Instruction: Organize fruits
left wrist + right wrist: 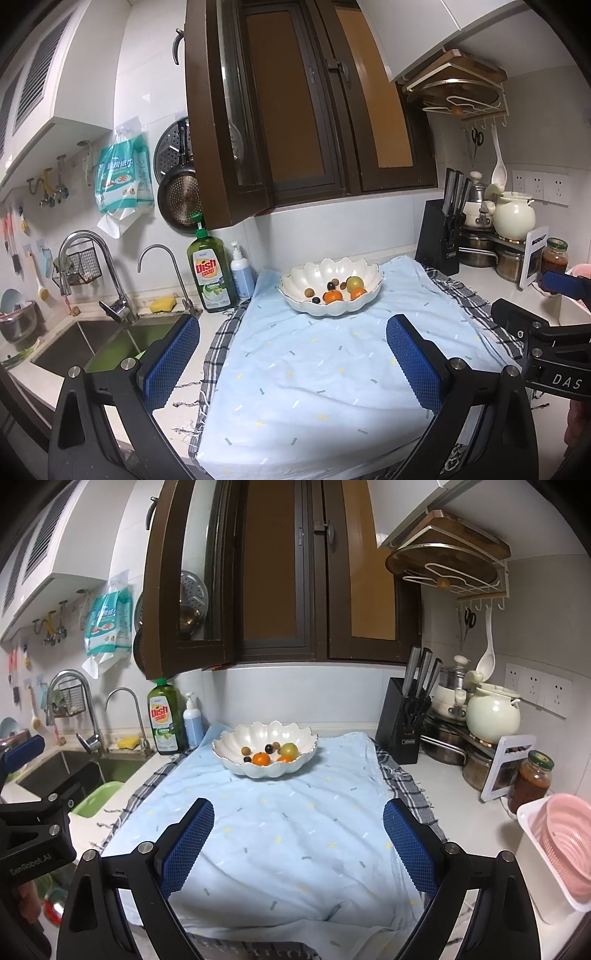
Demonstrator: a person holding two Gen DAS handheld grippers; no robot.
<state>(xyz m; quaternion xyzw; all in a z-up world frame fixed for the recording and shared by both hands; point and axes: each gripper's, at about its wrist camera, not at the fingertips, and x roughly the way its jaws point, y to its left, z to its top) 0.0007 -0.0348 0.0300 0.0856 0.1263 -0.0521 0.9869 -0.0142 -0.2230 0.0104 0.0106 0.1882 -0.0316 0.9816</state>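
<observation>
A white scalloped bowl (291,280) (229,744) stands at the far end of a light blue cloth (314,369) (288,834). Inside lie two orange tangerines (332,296) (261,758), a yellow-green round fruit (354,283) (289,750) and several small dark and brown fruits (331,285) (269,748). My left gripper (293,338) hangs open over the near part of the cloth, nothing between its blue pads. My right gripper (298,821) is likewise open and empty, well short of the bowl. Each gripper shows at the edge of the other's view.
A sink (92,347) with two taps lies left, with a green dish soap bottle (210,273) and a pump bottle (242,273). A knife block (402,720), pots, a cream teapot (493,712), a sauce jar (532,781) and a pink colander (569,842) crowd the right.
</observation>
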